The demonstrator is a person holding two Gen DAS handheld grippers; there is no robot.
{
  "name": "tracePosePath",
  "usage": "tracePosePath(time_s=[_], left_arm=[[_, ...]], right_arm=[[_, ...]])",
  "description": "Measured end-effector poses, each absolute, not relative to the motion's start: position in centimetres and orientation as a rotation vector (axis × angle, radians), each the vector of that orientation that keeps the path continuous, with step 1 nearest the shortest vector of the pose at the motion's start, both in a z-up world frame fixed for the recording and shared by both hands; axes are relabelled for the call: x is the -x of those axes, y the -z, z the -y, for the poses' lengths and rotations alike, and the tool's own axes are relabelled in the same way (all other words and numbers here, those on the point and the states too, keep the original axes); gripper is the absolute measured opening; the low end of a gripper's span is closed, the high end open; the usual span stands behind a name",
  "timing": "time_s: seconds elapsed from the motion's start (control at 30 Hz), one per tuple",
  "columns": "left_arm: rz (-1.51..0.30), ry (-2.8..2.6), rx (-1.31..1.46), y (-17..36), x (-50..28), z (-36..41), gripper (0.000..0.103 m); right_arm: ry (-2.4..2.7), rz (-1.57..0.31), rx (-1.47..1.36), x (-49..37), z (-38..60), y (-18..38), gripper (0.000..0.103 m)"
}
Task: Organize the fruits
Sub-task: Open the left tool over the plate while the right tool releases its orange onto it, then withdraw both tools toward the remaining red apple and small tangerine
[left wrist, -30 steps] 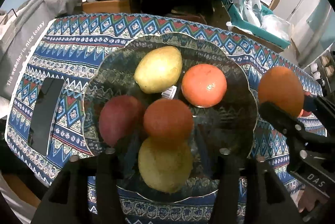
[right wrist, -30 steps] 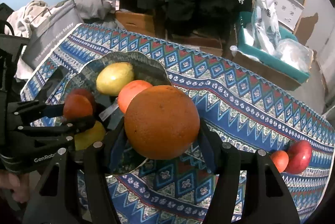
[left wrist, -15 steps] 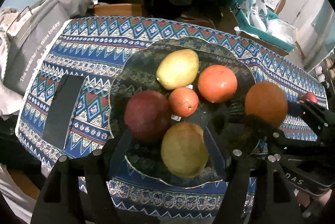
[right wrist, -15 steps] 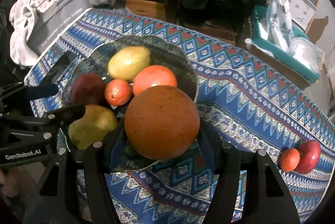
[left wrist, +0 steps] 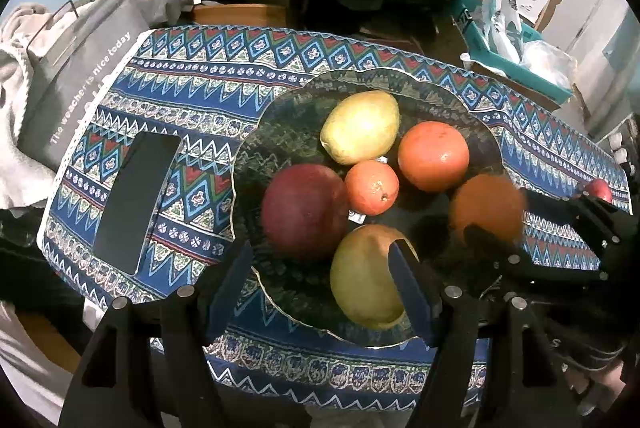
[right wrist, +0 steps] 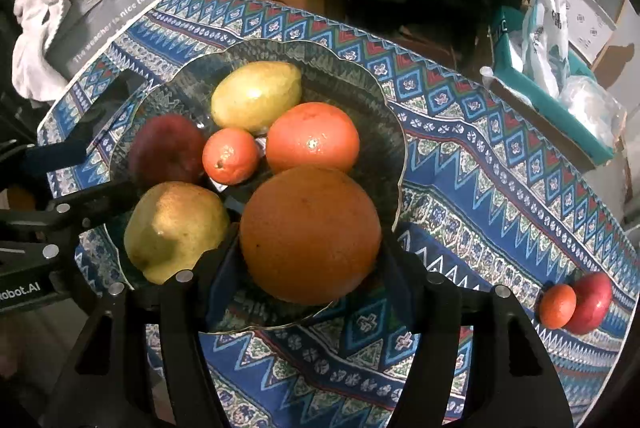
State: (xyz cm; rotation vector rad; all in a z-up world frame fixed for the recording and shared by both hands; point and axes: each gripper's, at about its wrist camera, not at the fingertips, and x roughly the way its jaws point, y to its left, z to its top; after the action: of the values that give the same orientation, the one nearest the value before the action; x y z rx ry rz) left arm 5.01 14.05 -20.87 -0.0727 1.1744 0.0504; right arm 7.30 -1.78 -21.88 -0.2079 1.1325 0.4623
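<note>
right gripper (right wrist: 310,264) jaws easing open around orange (right wrist: 310,234), over bowl (right wrist: 394,152)

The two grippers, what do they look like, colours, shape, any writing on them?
Both are matte black. The left gripper and the right gripper each have two angular skeletal frames with triangular cut-outs and silver round bolt heads, carrying flat dark blue fingers. The left one's side carries white lettering ending "obot.AI". No cables or sleeves can be made out.

Five fruits (left wrist: 372,187) lie in the bowl (left wrist: 280,116), phone (left wrist: 136,200) left of it.
</note>
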Motion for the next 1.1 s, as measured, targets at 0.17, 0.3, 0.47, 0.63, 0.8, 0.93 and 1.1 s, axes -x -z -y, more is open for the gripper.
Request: tracePosePath(time_s=[0.17, 0.3, 0.47, 0.63, 0.8, 0.93, 1.1], left_arm=[[-1.164, -0.047, 0.071, 20.5, -4.9, -13.9, 0.072], [-1.159, -0.039, 0.065, 20.0, -4.8, -13.6, 0.072], [-1.142, -0.022, 0.061, 19.1, -4.5, -12.8, 0.072], [-1.124, -0.003, 0.051, 18.1, -4.4, -11.9, 0.072], [-1.107, 0.011, 0.040, 17.0, -4.2, -10.8, 0.072], [-1.086, 0.021, 0.028, 16.1, -4.0, -9.9, 0.077], [-1.062, 0.031, 0.015, 15.1, -3.9, -8.6, 0.079]], right_arm=[[-0.462, -1.069, 0.179, -7.2, 2.3, 19.8, 0.072], [-0.440, -1.044, 0.156, -7.3, 3.2, 18.4, 0.074], [-0.393, -1.022, 0.140, -7.2, 4.5, 17.1, 0.074], [-0.345, -0.985, 0.152, -6.7, 5.7, 15.5, 0.074], [-0.309, -0.943, 0.166, -6.0, 6.9, 13.8, 0.078], [-0.279, -0.916, 0.172, -5.5, 7.9, 12.7, 0.078], [-0.244, -0.894, 0.166, -4.7, 9.5, 11.7, 0.078]])
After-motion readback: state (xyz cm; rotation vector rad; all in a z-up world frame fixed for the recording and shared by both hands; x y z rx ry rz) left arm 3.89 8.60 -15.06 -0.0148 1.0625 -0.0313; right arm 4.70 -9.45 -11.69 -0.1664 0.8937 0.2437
